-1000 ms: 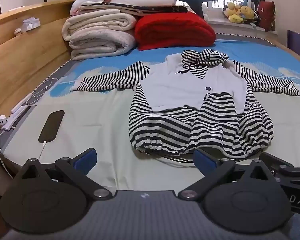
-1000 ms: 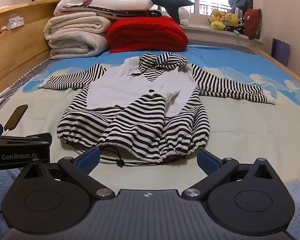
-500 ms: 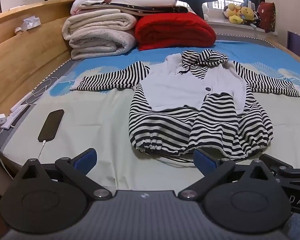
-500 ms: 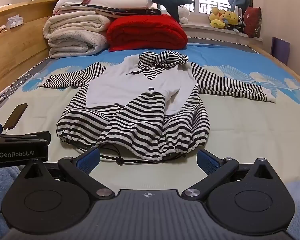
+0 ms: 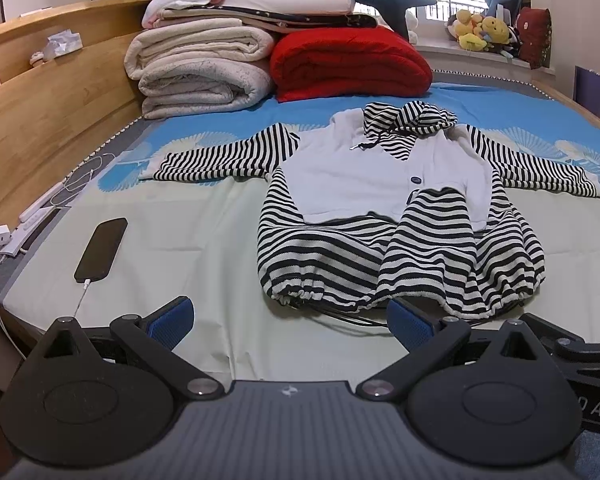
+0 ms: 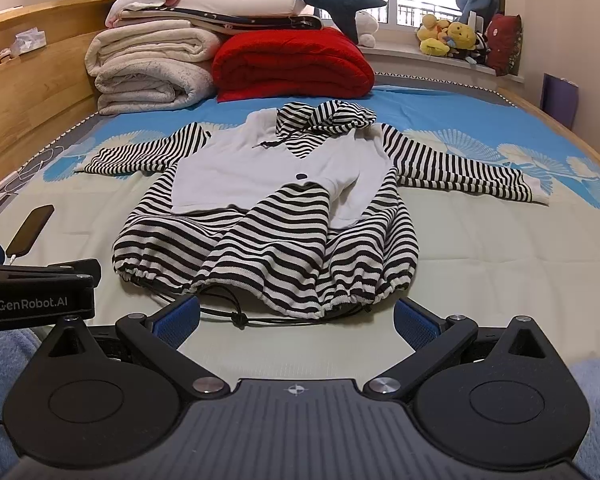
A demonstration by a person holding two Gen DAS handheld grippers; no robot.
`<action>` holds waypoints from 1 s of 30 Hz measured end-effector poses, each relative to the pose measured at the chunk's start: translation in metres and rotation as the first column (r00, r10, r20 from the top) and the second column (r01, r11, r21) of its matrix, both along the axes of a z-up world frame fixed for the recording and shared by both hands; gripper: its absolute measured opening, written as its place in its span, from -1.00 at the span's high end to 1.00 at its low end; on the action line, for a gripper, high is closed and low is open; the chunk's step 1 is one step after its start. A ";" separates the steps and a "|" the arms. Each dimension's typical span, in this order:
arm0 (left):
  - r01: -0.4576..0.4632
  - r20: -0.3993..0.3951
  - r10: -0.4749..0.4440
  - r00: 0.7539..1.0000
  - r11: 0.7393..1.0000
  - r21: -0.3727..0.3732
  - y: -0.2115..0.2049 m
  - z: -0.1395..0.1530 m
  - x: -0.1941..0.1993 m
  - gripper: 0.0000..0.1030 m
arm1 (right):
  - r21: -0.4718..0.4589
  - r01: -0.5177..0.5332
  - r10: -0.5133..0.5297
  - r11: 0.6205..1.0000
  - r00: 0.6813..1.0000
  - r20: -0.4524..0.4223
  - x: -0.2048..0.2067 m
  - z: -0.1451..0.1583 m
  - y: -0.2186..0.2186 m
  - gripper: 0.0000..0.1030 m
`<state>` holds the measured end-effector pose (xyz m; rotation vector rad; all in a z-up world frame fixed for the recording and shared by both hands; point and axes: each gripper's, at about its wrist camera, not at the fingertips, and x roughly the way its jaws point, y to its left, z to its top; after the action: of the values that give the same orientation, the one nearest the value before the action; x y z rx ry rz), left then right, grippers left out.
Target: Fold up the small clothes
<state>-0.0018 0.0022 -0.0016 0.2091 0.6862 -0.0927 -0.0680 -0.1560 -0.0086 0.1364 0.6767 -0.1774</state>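
A small black-and-white striped hooded jacket with a white front panel lies spread flat on the bed, sleeves out to both sides, hood at the far end. It also shows in the right wrist view. Its drawstring hem faces me. My left gripper is open and empty, just short of the hem's left part. My right gripper is open and empty, just short of the hem, over the loose black drawstring. The left gripper's body shows at the left of the right wrist view.
A black phone on a charging cable lies on the bed at the left. Folded white blankets and a red blanket are stacked at the far end. A wooden headboard runs along the left. Plush toys sit on the windowsill.
Both grippers have shifted only slightly; the view has risen a little. The jacket has not moved.
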 end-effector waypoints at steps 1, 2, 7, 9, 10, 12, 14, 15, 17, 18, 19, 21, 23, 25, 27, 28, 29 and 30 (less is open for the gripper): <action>0.000 -0.001 0.000 1.000 1.000 -0.001 0.000 0.000 0.000 -0.99 | 0.000 -0.001 0.001 1.000 1.000 -0.001 0.000 0.000 0.000 -0.98; 0.000 -0.002 0.000 1.000 1.000 -0.001 0.001 0.000 0.000 -0.99 | 0.000 -0.001 0.001 1.000 1.000 0.000 0.000 0.000 0.001 -0.98; 0.000 0.000 0.000 1.000 1.000 -0.004 0.001 0.000 0.001 -0.99 | -0.003 -0.003 0.003 1.000 1.000 -0.001 -0.002 0.000 0.002 -0.98; -0.002 0.000 0.002 1.000 1.000 -0.005 0.002 0.000 0.001 -0.99 | 0.000 -0.004 0.004 1.000 1.000 -0.001 -0.002 0.000 0.002 -0.98; -0.003 0.001 0.003 1.000 1.000 -0.006 0.001 0.000 0.001 -0.99 | 0.002 -0.002 0.002 1.000 1.000 0.000 -0.002 0.000 0.002 -0.98; -0.002 0.001 0.002 1.000 1.000 -0.009 0.001 0.000 0.001 -0.99 | 0.005 0.003 -0.003 1.000 1.000 -0.001 -0.002 0.001 0.002 -0.98; 0.000 0.001 0.000 1.000 1.000 -0.010 0.001 0.000 0.000 -0.99 | 0.006 0.004 -0.004 1.000 1.000 -0.001 -0.003 0.002 0.002 -0.98; 0.002 0.001 -0.002 1.000 1.000 -0.011 0.001 0.000 0.000 -0.99 | 0.005 0.004 -0.004 1.000 1.000 -0.002 -0.003 0.002 0.002 -0.98; 0.003 0.001 -0.003 1.000 1.000 -0.013 0.001 0.001 -0.001 -0.99 | 0.005 0.006 -0.006 1.000 1.000 0.001 -0.003 0.002 0.002 -0.98; 0.003 0.001 -0.003 1.000 1.000 -0.014 0.001 0.001 -0.001 -0.99 | 0.005 0.008 -0.008 1.000 1.000 0.002 -0.003 0.003 0.002 -0.98; 0.002 0.000 -0.002 1.000 1.000 -0.014 0.001 0.001 -0.001 -0.99 | 0.006 0.008 -0.008 1.000 1.000 0.001 -0.003 0.003 0.002 -0.98; 0.003 0.002 -0.003 1.000 1.000 -0.015 0.002 0.001 -0.002 -0.99 | 0.005 0.004 -0.004 1.000 1.000 -0.001 -0.002 0.003 0.002 -0.98; 0.002 0.004 -0.002 1.000 1.000 -0.015 0.002 0.002 -0.002 -0.99 | 0.005 0.004 -0.004 1.000 1.000 -0.002 -0.002 0.003 0.003 -0.98; 0.003 0.003 -0.002 1.000 1.000 -0.016 0.003 0.002 -0.002 -0.99 | 0.005 0.000 0.000 1.000 1.000 -0.004 -0.002 0.003 0.004 -0.98; 0.001 0.002 -0.001 1.000 1.000 -0.016 0.002 0.002 -0.002 -0.99 | 0.004 -0.002 0.002 1.000 1.000 -0.004 -0.001 0.003 0.005 -0.98; 0.001 0.001 -0.001 1.000 1.000 -0.018 0.002 0.002 -0.003 -0.99 | 0.004 -0.003 0.003 1.000 1.000 -0.005 -0.001 0.004 0.005 -0.98; 0.002 0.001 -0.002 1.000 1.000 -0.019 0.002 0.003 -0.003 -0.99 | 0.003 -0.004 0.004 1.000 1.000 -0.006 -0.001 0.003 0.006 -0.98; 0.002 0.001 -0.002 1.000 1.000 -0.019 0.002 0.003 -0.002 -0.99 | 0.004 -0.004 0.004 1.000 1.000 -0.007 0.000 0.003 0.006 -0.98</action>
<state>-0.0041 0.0042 0.0015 0.1917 0.6837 -0.1006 -0.0683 -0.1502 -0.0053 0.1378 0.6847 -0.1728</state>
